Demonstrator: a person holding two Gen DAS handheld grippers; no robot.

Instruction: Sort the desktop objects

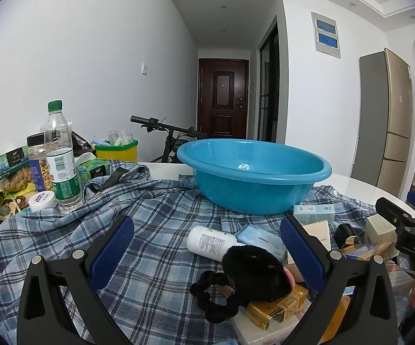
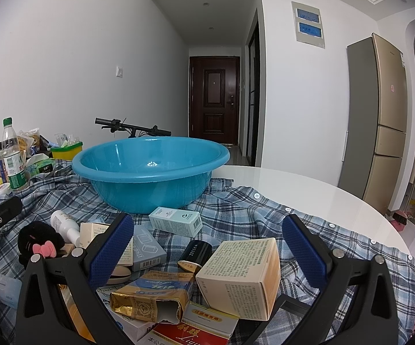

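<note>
A blue basin point(image 1: 253, 172) point(image 2: 150, 169) stands empty on a plaid shirt point(image 1: 150, 230) spread over the table. My left gripper point(image 1: 206, 222) is open and holds nothing. Below it lie a white bottle point(image 1: 210, 243), a black furry hair clip point(image 1: 253, 270), a black scrunchie point(image 1: 213, 296) and a gold pack point(image 1: 279, 304). My right gripper point(image 2: 207, 219) is also open and holds nothing. It hovers over a beige box point(image 2: 241, 276), a black ZEESEA case point(image 2: 197, 251), a teal box point(image 2: 175, 221), a grey box point(image 2: 147, 248) and a torn gold-and-blue pack point(image 2: 152, 296).
At the far left stand a green-capped water bottle point(image 1: 62, 158), a nut jar point(image 1: 38, 161), a white tub point(image 1: 43, 201) and a yellow bin point(image 1: 117, 149). Bare white tabletop point(image 2: 308, 189) shows on the right. A bicycle handlebar point(image 1: 164, 126) and a fridge point(image 2: 376, 120) are beyond.
</note>
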